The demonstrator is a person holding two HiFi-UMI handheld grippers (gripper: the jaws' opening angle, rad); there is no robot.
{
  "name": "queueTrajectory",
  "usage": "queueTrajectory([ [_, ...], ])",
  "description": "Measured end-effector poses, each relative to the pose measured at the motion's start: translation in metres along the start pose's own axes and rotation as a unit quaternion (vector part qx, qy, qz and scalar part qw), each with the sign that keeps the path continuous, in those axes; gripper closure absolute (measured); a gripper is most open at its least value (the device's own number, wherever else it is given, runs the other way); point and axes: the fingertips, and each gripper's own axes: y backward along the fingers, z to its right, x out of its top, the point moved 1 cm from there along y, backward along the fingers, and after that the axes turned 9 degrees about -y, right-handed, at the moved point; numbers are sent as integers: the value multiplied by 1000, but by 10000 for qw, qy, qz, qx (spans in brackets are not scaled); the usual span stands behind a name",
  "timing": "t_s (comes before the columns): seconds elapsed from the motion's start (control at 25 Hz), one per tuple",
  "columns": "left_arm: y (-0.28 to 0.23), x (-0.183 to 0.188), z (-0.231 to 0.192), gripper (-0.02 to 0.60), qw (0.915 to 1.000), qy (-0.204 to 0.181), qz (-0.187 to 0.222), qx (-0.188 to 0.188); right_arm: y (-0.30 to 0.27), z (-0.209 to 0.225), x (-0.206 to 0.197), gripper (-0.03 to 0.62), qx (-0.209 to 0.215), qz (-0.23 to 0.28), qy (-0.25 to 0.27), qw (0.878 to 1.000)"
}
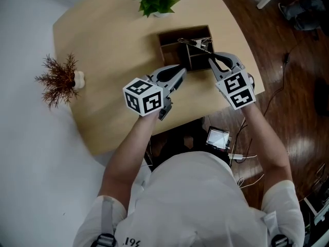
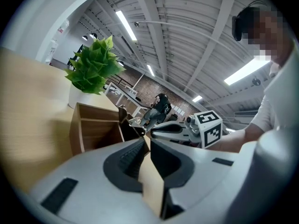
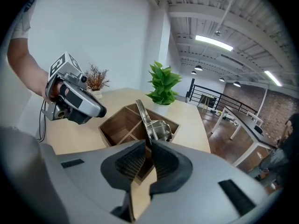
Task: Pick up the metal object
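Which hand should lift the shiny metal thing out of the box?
Right. The right gripper has its fingers closed on the metal tool standing in the wooden box. The left gripper is shut on nothing, beside the box.

metal object (image 3: 155, 126) | we see shiny steel, flat handle, coiled head | tilted upright | frame centre, above wooden box (image 3: 117, 123)

the only legible print is "19", then an unclear mark, on the person's white shirt (image 1: 125, 240).
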Motion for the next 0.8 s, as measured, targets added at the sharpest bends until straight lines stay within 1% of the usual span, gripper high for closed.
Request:
queueTrajectory([
  [0.12,-6,1,-3,563,10000,14,-17,-21,-7,3,2,572,-15,3,150,9999],
  [0.28,-15,3,-7,563,10000,-7,-67,-60,-18,2,5,572,-18,-45,517,9987],
  [0.52,-24,5,-16,563,9999,11,-120,-58,-39,1,3,572,-118,-289,1113,9933],
  [0.8,-33,5,-24,561,9997,-11,-240,-45,-55,-1,1,574,-191,-554,1480,9873],
])
